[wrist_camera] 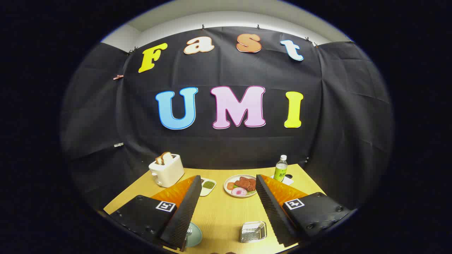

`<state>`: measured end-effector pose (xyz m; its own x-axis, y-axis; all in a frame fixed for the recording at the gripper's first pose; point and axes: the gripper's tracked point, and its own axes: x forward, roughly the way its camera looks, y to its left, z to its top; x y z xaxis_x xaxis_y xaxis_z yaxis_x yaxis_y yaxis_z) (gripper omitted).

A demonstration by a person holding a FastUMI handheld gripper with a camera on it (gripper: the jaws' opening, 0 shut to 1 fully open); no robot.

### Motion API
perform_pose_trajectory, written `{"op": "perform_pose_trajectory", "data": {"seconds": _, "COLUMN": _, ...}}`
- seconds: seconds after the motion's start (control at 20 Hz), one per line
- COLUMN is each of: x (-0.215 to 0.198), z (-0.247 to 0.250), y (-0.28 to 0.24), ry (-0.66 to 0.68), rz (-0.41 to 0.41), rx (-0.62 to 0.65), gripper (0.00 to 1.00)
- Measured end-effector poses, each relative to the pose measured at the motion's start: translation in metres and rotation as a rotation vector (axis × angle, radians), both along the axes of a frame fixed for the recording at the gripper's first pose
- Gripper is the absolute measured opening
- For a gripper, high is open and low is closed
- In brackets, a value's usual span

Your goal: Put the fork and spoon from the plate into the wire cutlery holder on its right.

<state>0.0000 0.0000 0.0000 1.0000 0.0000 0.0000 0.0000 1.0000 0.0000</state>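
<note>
Above the wooden table (219, 211), the gripper (226, 208) hangs with its fingers spread wide, holding nothing. Between them lies the wire cutlery holder (253, 231); the plate (195, 235) with the fork (189, 231) peeks out beside the left finger. Beyond the fingertips sit a toaster (166, 170), a food plate (241, 186) and a bottle (280, 168).

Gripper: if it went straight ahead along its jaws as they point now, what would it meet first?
The gripper is open, nothing between its jaws. Straight ahead lies bare table, then the plate of food. That plate looks likeliest first, though depth and height are unclear; it may pass above toward the wall.
</note>
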Motion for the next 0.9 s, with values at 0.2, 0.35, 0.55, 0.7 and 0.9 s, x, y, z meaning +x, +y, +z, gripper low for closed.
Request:
{"op": "perform_pose_trajectory", "data": {"seconds": 0.2, "x": -0.001, "z": -0.005, "y": 0.013, "ry": 0.015, "rz": 0.035, "rx": -0.012, "gripper": 0.96}}
{"op": "perform_pose_trajectory", "data": {"seconds": 0.35, "x": -0.001, "z": -0.012, "y": 0.018, "ry": 0.039, "rz": 0.047, "rx": -0.016, "gripper": 0.96}}
{"op": "perform_pose_trajectory", "data": {"seconds": 0.55, "x": -0.003, "z": -0.021, "y": 0.024, "ry": 0.064, "rz": 0.051, "rx": -0.021, "gripper": 0.96}}
{"op": "perform_pose_trajectory", "data": {"seconds": 0.7, "x": -0.004, "z": -0.029, "y": 0.035, "ry": 0.09, "rz": 0.067, "rx": -0.021, "gripper": 0.96}}
{"op": "perform_pose_trajectory", "data": {"seconds": 0.9, "x": -0.012, "z": -0.031, "y": 0.054, "ry": 0.107, "rz": 0.107, "rx": -0.023, "gripper": 0.96}}
